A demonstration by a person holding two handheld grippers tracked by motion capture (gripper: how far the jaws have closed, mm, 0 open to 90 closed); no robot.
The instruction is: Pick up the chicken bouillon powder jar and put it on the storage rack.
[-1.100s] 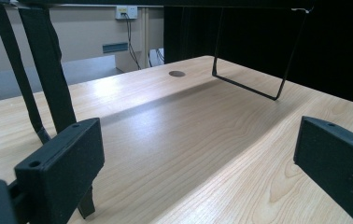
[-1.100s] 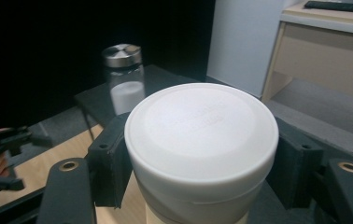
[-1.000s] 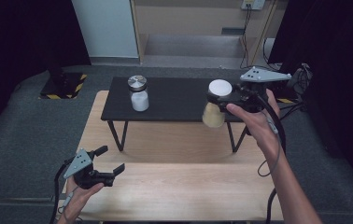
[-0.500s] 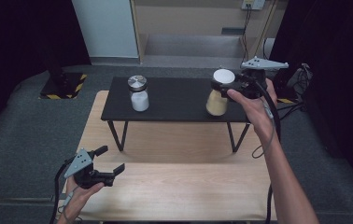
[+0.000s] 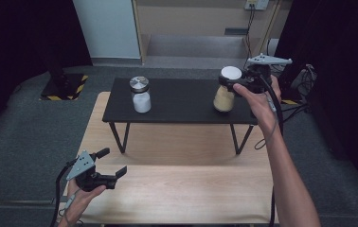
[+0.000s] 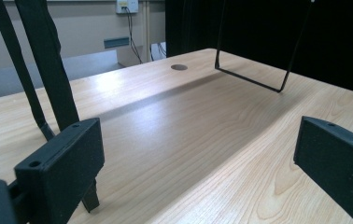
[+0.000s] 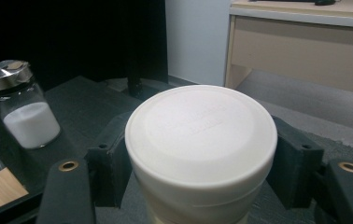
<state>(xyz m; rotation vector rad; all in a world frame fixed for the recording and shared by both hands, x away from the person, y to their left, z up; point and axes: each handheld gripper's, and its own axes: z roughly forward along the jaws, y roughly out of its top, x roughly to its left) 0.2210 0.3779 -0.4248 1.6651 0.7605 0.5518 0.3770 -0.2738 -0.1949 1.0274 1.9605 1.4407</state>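
High view, right side: you are holding the right gripper (image 5: 236, 80) at the right end of the black shelf (image 5: 177, 101), with its jaws clamped on the white-lidded jar (image 5: 227, 90) just under the lid.
Jar position: the white-lidded jar is standing upright at the shelf's right end, its base at or just above the top; you cannot tell contact from these pictures.
Jar contents: a pale tan fill is showing through the jar body.
Right gripper view: the two black jaws are pressing against opposite sides of the white-lidded jar (image 7: 201, 154), whose white lid (image 7: 201, 128) is facing the camera.
Second jar: a metal-lidded jar (image 5: 140, 94) of white powder is standing upright on the shelf's left half, well apart from the gripped one; it is appearing again at the left of the right gripper view (image 7: 20, 105).
High view, left side: you are resting the left gripper (image 5: 113, 163) low over the wooden table (image 5: 177, 198), near its front left corner.
Left jaws: they are standing wide apart, with nothing between them.
Left gripper view: the open jaws are framing bare wooden table (image 6: 174, 130) and a thin shelf leg (image 6: 258, 79).
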